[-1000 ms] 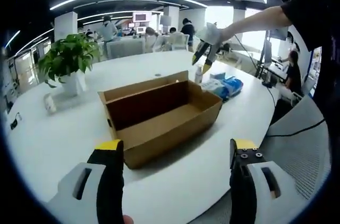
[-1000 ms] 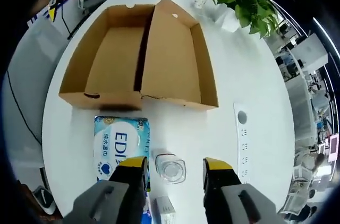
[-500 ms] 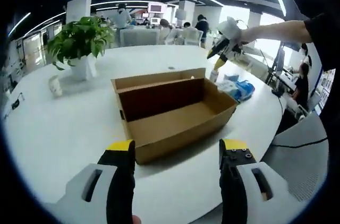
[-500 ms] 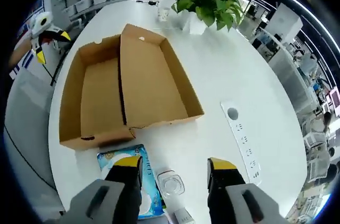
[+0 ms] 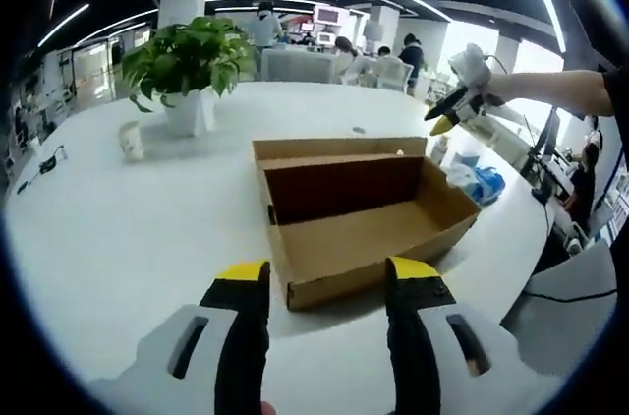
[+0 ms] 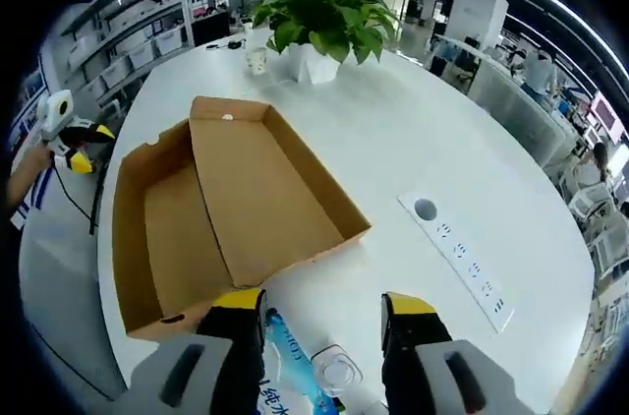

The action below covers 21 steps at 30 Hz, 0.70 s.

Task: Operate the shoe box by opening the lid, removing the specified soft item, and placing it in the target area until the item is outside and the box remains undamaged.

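Jaws of the left gripper (image 5: pixel 326 287) are standing apart, holding nothing, just before the open shoe box (image 5: pixel 359 204) on the white table (image 5: pixel 138 228). The right gripper (image 6: pixel 322 307) is gaping empty above a blue wipes pack (image 6: pixel 290 376), beside the box. A potted plant (image 6: pixel 324 27) is sitting beyond.

My right gripper (image 6: pixel 319 312) hides most of wipes pack (image 6: pixel 287 371); its print cut off, unreadable.

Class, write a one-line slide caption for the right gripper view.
Open hand-held gripper above an empty, opened shoe box on a white table, wipes pack below.
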Each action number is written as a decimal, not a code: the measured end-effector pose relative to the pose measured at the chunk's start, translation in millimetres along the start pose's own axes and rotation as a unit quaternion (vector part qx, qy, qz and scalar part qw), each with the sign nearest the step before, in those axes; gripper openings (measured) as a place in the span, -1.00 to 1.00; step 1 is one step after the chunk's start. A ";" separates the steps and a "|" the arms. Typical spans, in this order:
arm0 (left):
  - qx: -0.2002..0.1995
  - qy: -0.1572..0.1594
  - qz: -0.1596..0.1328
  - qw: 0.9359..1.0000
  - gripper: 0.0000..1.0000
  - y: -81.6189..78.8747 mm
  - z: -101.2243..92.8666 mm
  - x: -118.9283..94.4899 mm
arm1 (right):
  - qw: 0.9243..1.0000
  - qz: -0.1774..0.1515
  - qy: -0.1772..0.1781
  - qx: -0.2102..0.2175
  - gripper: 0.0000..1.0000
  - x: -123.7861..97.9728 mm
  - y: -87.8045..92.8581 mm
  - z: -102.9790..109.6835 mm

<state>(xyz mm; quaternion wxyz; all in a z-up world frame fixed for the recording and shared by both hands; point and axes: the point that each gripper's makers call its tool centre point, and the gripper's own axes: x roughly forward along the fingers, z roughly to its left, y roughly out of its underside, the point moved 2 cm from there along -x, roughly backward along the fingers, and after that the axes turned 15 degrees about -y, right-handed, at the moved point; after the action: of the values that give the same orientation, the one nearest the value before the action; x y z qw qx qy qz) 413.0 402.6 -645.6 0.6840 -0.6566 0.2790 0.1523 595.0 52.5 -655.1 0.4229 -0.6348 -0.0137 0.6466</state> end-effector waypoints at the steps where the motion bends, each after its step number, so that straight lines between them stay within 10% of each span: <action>1: -0.003 -0.004 0.003 1.000 -0.23 0.7 1.8 2.5 | 1.000 -0.005 0.000 0.009 -0.11 1.8 -0.1 1.0; 21: -0.051 -0.068 0.036 0.996 -0.56 16.8 16.0 40.0 | 0.991 -0.086 -0.001 0.106 -0.21 25.3 -13.9 7.4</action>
<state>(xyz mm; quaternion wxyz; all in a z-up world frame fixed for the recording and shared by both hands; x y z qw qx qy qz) 438.1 413.5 -682.8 0.6612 -0.6681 0.2471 0.2354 600.4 79.6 -666.4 0.5419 -0.5818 0.0002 0.6066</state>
